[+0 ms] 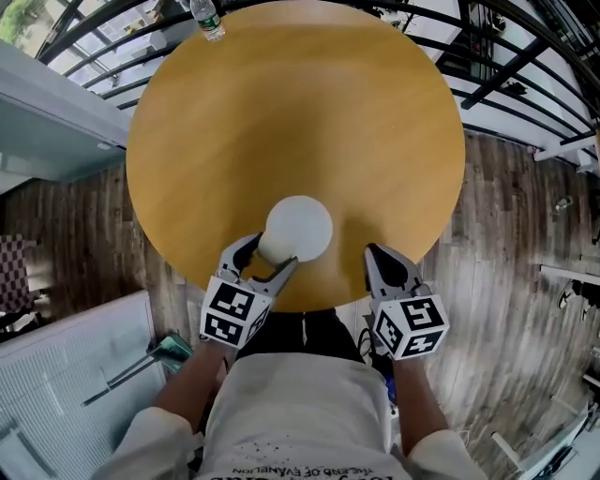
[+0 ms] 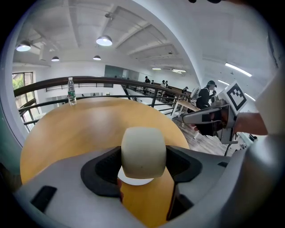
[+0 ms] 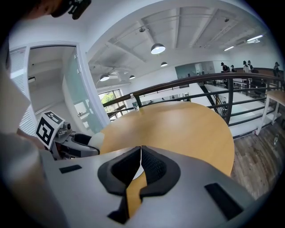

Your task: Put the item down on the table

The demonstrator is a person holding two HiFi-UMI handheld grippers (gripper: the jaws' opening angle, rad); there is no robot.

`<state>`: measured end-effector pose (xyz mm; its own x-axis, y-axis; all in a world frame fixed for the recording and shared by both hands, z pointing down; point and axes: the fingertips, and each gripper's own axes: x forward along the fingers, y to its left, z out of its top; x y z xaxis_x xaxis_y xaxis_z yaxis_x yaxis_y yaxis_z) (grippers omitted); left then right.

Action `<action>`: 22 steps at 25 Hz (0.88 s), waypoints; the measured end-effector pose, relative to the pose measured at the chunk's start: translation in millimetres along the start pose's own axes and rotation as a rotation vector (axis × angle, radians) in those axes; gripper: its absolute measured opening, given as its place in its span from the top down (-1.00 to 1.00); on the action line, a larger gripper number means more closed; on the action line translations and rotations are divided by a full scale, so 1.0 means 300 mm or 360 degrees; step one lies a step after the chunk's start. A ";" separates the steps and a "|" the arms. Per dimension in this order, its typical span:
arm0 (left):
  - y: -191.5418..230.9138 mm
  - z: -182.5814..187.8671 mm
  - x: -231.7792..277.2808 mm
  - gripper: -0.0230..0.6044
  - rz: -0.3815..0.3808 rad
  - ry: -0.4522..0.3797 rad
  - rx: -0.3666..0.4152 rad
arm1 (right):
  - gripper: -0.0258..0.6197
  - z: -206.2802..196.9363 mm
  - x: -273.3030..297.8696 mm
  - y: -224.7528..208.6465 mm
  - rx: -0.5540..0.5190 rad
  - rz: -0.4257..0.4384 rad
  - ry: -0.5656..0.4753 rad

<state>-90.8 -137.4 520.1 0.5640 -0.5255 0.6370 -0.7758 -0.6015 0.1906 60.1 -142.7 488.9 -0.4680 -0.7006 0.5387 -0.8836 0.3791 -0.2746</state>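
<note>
The left gripper (image 1: pixel 273 251) has its jaws closed against the sides of a pale off-white rounded matte item (image 1: pixel 298 227) at the near edge of the round yellow-brown wooden desk (image 1: pixel 300 103). The item's underside seems to sit on or just above the desk. The right gripper (image 1: pixel 375 255) hangs over the near edge further right, its jaws pressed together on nothing. A clear plastic water bottle (image 1: pixel 208 19) stands at the far left edge.

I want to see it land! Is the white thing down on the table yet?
Done: the left gripper has the white rounded item over the round table, close to its near edge. In hand: its fingers grip the item's sides. Left: opening them; I cannot tell whether the item touches the wood. The right gripper is shut and empty.
</note>
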 end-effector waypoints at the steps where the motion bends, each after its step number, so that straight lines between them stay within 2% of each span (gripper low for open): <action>1: 0.005 -0.007 0.013 -0.10 0.0003 0.0015 0.0009 | 0.84 -0.007 0.005 -0.001 0.0005 0.0000 0.0007; 6: 0.022 -0.026 0.085 -0.10 0.0027 0.0097 0.0075 | 0.84 -0.038 0.016 -0.026 0.0031 -0.0012 0.0051; 12: 0.048 -0.058 0.148 -0.10 0.0043 0.0196 0.0042 | 0.84 -0.059 0.015 -0.039 0.0056 -0.0030 0.0080; 22: 0.060 -0.083 0.262 -0.10 0.0036 0.0368 0.0068 | 0.84 -0.059 0.027 -0.081 0.0089 -0.0035 0.0098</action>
<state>-67.3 -174.6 592.3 0.4630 -0.3902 0.7958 -0.7721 -0.6186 0.1459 77.9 -146.9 514.1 -0.4484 -0.6693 0.5925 -0.8938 0.3286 -0.3052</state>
